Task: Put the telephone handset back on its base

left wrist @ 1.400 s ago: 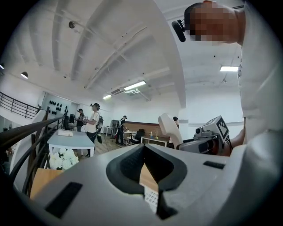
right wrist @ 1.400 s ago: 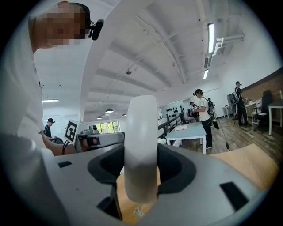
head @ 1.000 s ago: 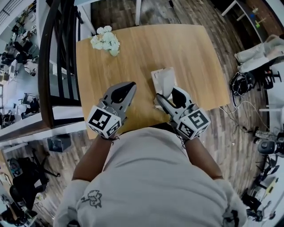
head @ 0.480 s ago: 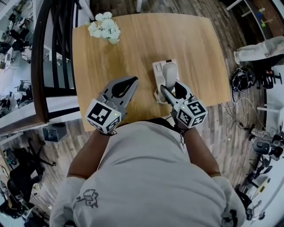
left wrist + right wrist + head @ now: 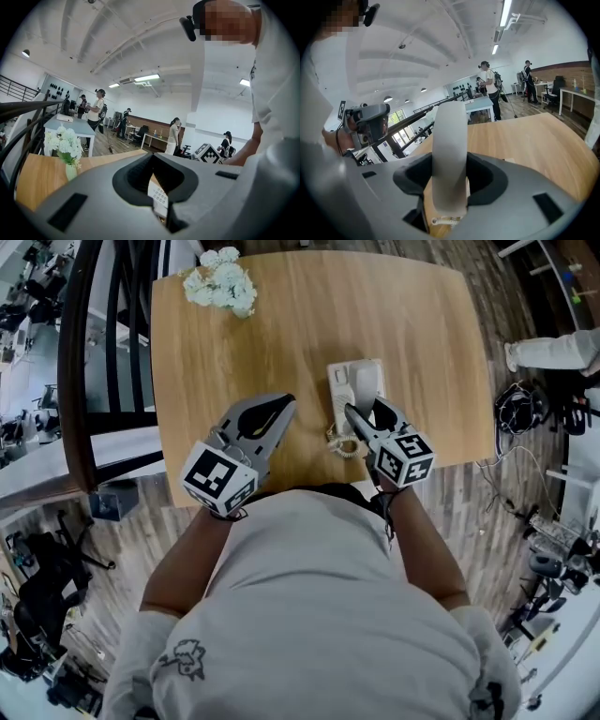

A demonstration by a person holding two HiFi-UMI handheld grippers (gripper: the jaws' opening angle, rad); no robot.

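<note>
Clamping the white handset between its jaws, the right gripper holds it over the right side of the base, by the near edge of the table. Whether it is seated is unclear; release is left to do. At the left, the left gripper is pinched together, empty. No brand is readable; keypad print is too small. Flowers stand far left.

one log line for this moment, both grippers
right gripper: shut on handset | handset: over base, seating unclear | left gripper: shut, empty, beside base
</note>
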